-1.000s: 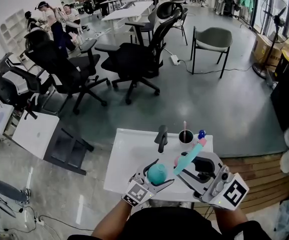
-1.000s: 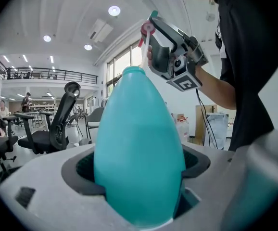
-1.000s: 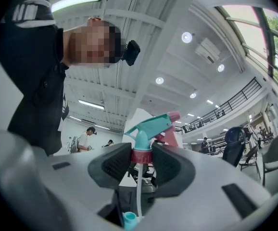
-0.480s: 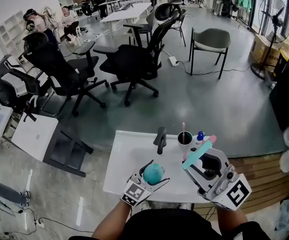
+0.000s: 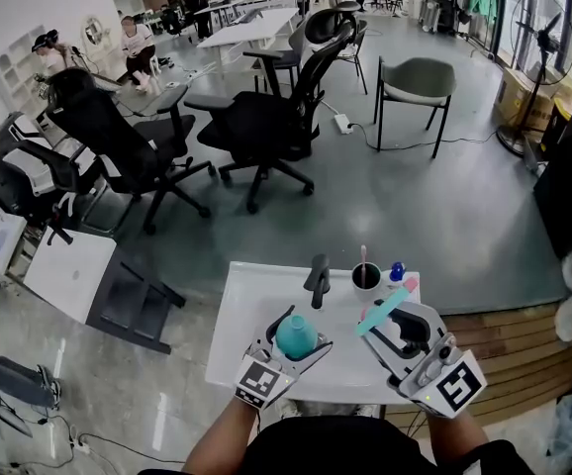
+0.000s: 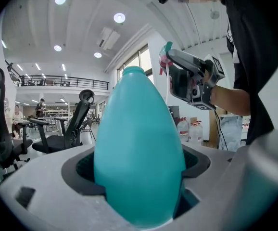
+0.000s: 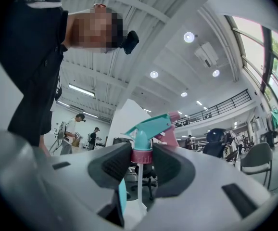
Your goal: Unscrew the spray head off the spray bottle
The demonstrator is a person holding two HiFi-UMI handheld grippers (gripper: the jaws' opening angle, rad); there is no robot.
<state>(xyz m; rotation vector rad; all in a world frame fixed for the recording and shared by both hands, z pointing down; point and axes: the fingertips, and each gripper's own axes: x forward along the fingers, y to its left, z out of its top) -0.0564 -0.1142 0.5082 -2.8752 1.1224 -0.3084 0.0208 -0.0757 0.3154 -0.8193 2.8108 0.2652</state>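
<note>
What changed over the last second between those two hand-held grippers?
The right gripper carried the spray head rightward, away from the teal bottle, widening the gap. The left gripper kept holding the bottle; the black cup stayed put.

Head view: high, steeply down onto white rectangular tabletop [image 5: 256, 300], grey office floor [image 5: 415, 196] beyond. Left gripper view: close behind jaws, tilted up, teal egg-shaped plastic bottle [image 6: 139, 153] filling centre. Right gripper view: likewise upward. Shared by first two: grey right gripper [image 5: 383, 327].
</note>
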